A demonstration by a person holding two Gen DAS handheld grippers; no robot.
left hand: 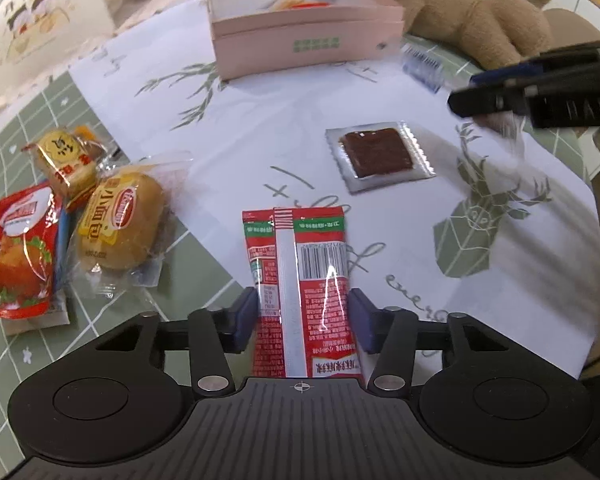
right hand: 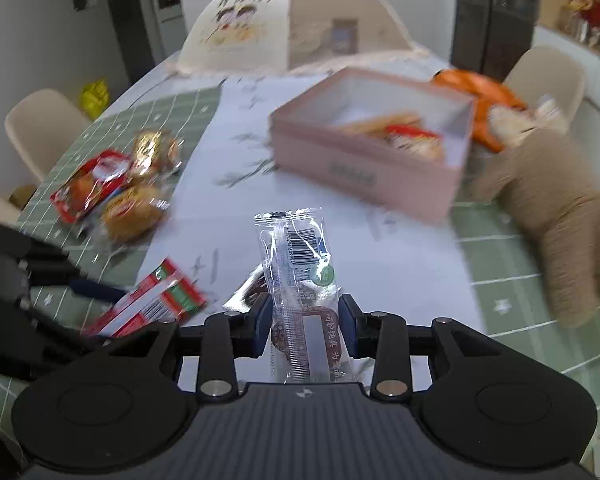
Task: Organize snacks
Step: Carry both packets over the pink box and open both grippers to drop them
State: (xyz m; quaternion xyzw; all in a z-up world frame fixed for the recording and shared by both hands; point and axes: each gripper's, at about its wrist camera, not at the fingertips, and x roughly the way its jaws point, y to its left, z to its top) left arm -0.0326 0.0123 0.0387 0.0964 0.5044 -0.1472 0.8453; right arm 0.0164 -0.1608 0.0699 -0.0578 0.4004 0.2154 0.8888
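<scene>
A red snack packet (left hand: pixel 300 280) lies barcode side up on the white tablecloth. My left gripper (left hand: pixel 302 318) is shut on it, one blue pad against each long edge. My right gripper (right hand: pixel 304 324) is shut on a clear packet (right hand: pixel 300 280) with a brown snack inside, held up above the table. That gripper also shows blurred at the right of the left wrist view. The open pink box (left hand: pixel 300 36) stands at the far side with a few snacks inside. Between the box and me lies a silver packet (left hand: pixel 380 156) with a dark brown square.
Several snacks lie piled on the green mat at the left: a small bread (left hand: pixel 120 224), a red packet (left hand: pixel 18 256) and a yellow-wrapped cake (left hand: pixel 66 160). A brown plush toy (right hand: pixel 560 216) lies right of the box, an orange bag (right hand: pixel 484 96) behind it. A mesh food cover (right hand: pixel 288 24) stands at the back.
</scene>
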